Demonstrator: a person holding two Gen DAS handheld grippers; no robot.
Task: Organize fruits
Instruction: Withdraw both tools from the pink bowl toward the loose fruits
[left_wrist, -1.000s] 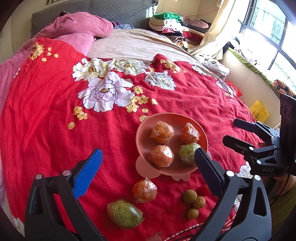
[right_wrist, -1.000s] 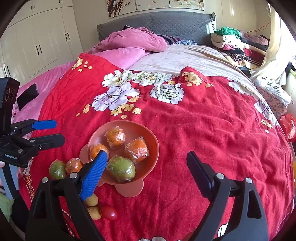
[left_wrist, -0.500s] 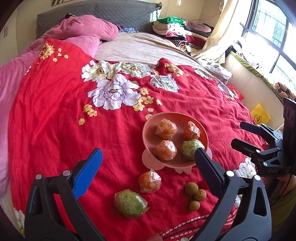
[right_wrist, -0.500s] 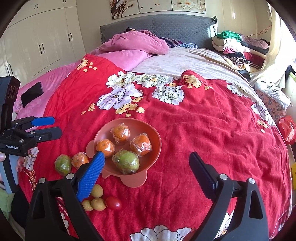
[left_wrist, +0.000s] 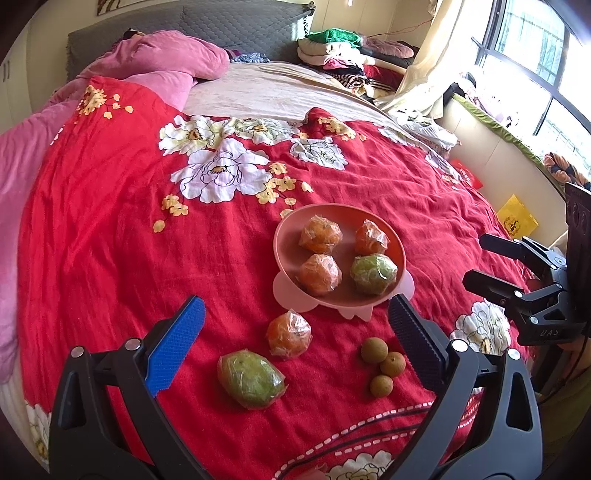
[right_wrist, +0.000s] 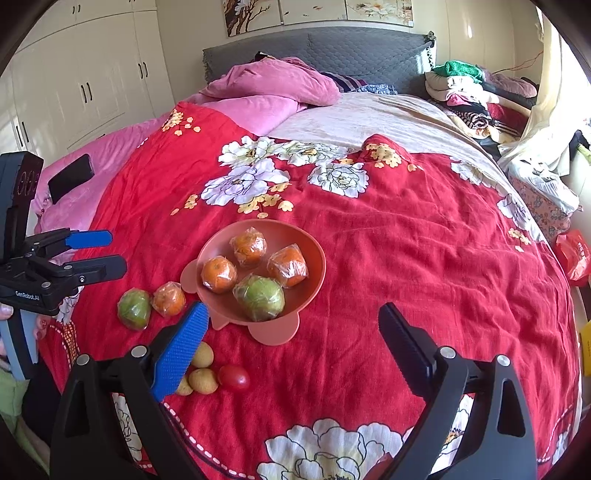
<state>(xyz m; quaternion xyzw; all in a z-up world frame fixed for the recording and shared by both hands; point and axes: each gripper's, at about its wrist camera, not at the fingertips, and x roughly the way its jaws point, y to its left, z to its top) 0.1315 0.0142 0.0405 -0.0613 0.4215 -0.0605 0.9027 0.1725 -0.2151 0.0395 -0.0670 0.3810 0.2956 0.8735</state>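
A pink bowl (left_wrist: 291, 218) (right_wrist: 314, 246) stands on the red flowered bedcover and holds three plastic-wrapped oranges and one wrapped green fruit (left_wrist: 373, 274) (right_wrist: 260, 297). On the cover in front of it lie a wrapped orange (left_wrist: 289, 334) (right_wrist: 169, 299), a wrapped green fruit (left_wrist: 251, 378) (right_wrist: 134, 308), three small brown fruits (left_wrist: 382, 363) (right_wrist: 202, 370) and a red tomato (right_wrist: 233, 377). My left gripper (left_wrist: 294, 301) (right_wrist: 99, 251) is open above the loose orange. My right gripper (right_wrist: 293, 306) (left_wrist: 491, 262) is open and empty, near the bowl's front edge.
Pink quilts (left_wrist: 162, 59) and a grey headboard (right_wrist: 332, 44) lie at the far end of the bed. Piled clothes (left_wrist: 332, 48) sit at the back right. A black phone (right_wrist: 70, 177) rests on the pink cover at left. White wardrobes (right_wrist: 85, 85) stand to the left, and a window (left_wrist: 535, 55) to the right.
Both grippers have drawn back from the bowl, so it sits farther off in both views. The right gripper's jaws have widened a little. No fruit has moved.
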